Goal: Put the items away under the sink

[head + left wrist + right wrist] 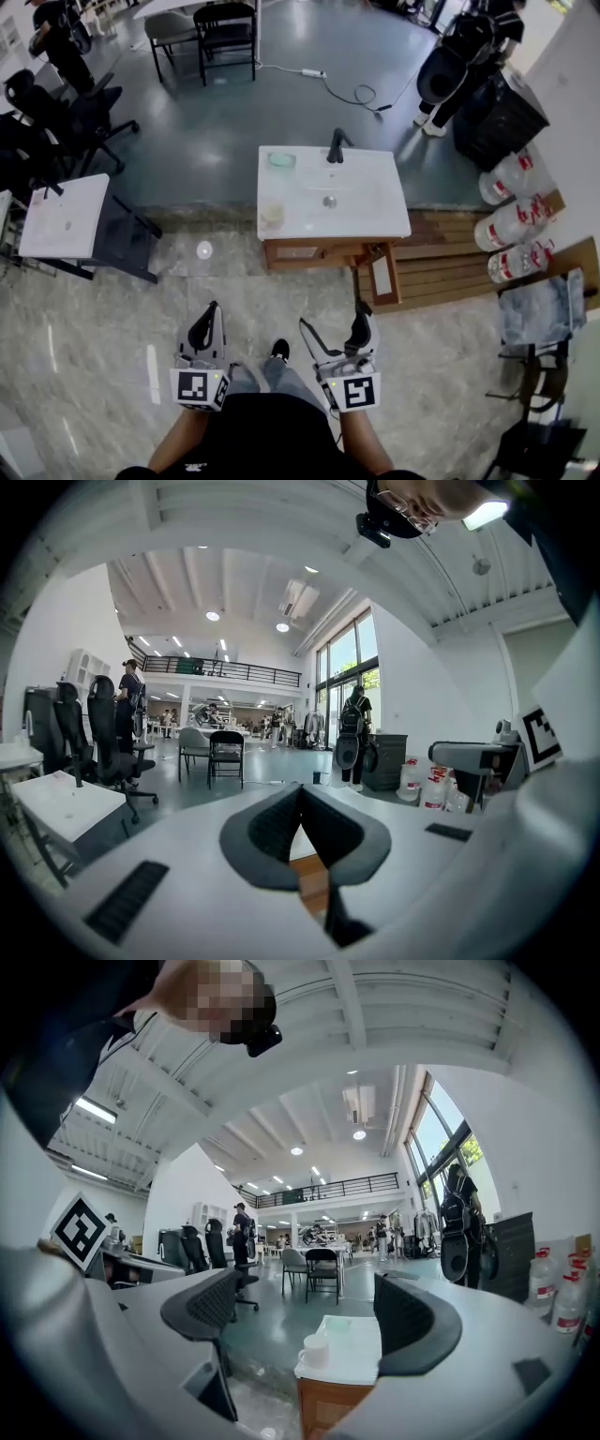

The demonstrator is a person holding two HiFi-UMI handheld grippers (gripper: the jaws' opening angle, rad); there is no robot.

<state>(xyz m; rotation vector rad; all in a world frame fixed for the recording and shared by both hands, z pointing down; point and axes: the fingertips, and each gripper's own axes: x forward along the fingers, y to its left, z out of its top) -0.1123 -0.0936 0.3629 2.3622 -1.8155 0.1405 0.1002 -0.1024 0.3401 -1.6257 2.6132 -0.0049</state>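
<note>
Head view looks steeply down at a white counter [384,220] in the middle of the frame, carrying a basin and a dark faucet [336,145] at its far edge. The things on it sit along its left side: a pale cup [272,214] at the lower left corner and a green item [281,160], too small to identify, at the upper left corner, well apart from each other. Below the counter is a wooden cabinet [300,251], and its door [382,275] stands swung out toward the person at the right end. Both grippers are held low in the frame over the marble floor [112,309], well short of the counter. The left gripper [212,314] is clenched with nothing in it; in the left gripper view the left gripper [301,803] shows its two dark pads pressed together at the tips, with only a sliver of wood seen beneath them. The right gripper [335,319] is released and empty; in the right gripper view the right gripper [314,1312] has its jaws wide apart, and beyond the gap the cup [315,1351] stands on the near left corner of the counter [361,1358]. Water jugs [511,225] lie at the right edge of the head view, and chairs [202,33] stand at the top.
</note>
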